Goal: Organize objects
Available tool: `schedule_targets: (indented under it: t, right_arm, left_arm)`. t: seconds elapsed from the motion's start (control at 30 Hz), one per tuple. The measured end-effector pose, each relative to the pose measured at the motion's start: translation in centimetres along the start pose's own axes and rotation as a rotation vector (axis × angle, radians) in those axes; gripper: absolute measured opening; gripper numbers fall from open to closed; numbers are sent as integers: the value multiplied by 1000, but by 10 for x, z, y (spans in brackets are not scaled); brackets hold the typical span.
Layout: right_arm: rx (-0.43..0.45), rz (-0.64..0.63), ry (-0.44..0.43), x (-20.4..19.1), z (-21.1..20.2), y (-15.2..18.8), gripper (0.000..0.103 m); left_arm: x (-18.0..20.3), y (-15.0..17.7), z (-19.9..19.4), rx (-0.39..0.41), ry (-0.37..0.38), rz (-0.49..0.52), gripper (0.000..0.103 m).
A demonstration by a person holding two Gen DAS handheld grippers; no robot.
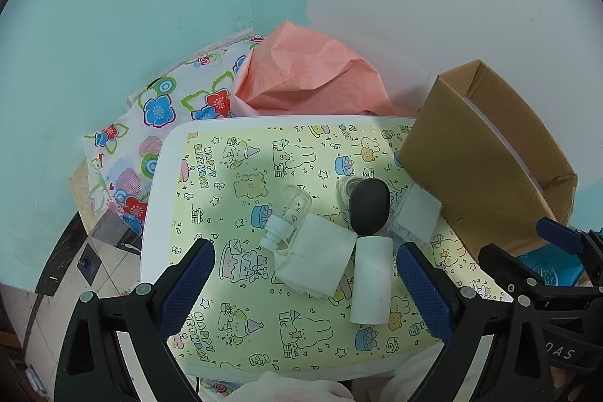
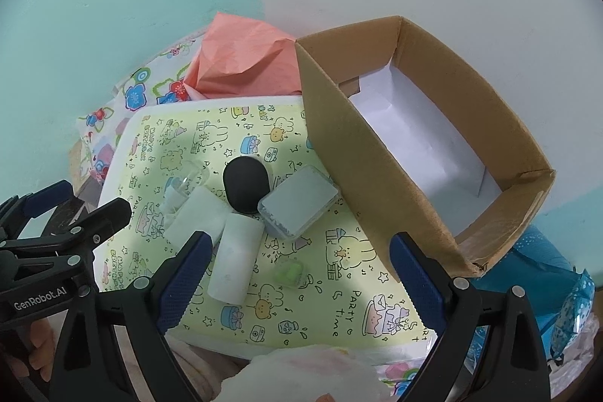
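Hovering wide open and empty over the white roll (image 1: 371,279): left claw (image 1: 305,279), right claw (image 2: 297,270)

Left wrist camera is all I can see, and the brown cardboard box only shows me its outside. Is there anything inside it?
Observer: The right wrist view looks into the brown cardboard box. Only a white paper lining shows on the part of the floor in sight, with no objects on it.
Child: Is anything hiding near the white tube?
Observer: Yes. A small pale green translucent piece lies on the yellow cartoon-print table cover. It is to the right of the white cylinder in that view and not touching it.
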State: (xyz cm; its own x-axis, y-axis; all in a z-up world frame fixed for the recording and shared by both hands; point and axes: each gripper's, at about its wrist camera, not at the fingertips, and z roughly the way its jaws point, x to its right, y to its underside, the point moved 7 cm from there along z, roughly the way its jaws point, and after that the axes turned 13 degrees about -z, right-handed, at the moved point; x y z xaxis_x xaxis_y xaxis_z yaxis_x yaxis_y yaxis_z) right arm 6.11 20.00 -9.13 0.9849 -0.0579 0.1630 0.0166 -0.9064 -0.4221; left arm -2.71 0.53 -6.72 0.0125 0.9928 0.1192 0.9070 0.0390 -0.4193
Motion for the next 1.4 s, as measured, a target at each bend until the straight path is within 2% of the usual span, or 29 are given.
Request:
schedule_targets:
  t: [0.03, 1.4]
  right_arm:
    - [-2, 5, 3, 0, 0, -1, 97]
    - [-27, 136, 88, 0, -2, 2, 97]
  left_arm:
    - [3, 1, 0, -13, 48, 0, 98]
    - [6, 1, 1, -23, 76, 33, 98]
